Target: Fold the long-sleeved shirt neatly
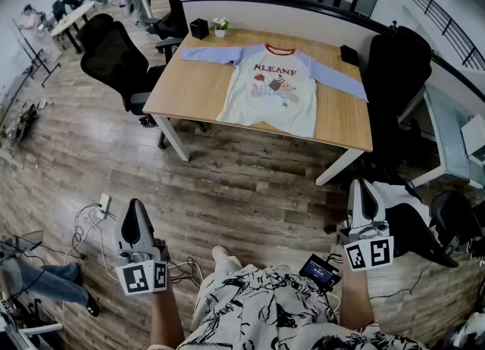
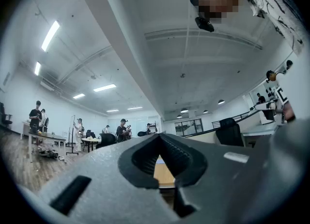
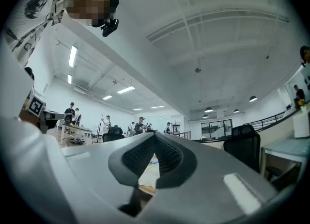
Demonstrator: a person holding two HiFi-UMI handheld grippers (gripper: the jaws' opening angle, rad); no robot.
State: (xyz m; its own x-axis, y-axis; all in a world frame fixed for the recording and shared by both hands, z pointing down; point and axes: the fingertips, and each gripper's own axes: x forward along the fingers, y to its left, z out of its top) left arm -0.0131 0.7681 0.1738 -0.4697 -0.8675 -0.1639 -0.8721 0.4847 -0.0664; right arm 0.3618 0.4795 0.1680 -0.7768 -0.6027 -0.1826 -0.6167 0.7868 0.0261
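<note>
The long-sleeved shirt point(image 1: 274, 87) lies spread face up on the wooden table point(image 1: 189, 95), sleeves stretched out to both sides and hem close to the near edge. The left gripper point(image 1: 135, 206) and right gripper point(image 1: 364, 185) are well short of the table over bare plank floor point(image 1: 250, 189), both with jaws closed together and nothing between them. Black office chairs point(image 1: 114, 57) stand at the table's two ends.

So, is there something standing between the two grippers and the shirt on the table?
Nothing visible does. The left gripper and right gripper, both shut and empty, are held well back from the table; only bare floor lies between them and the shirt. The black chairs stand off to the table's sides.
</note>
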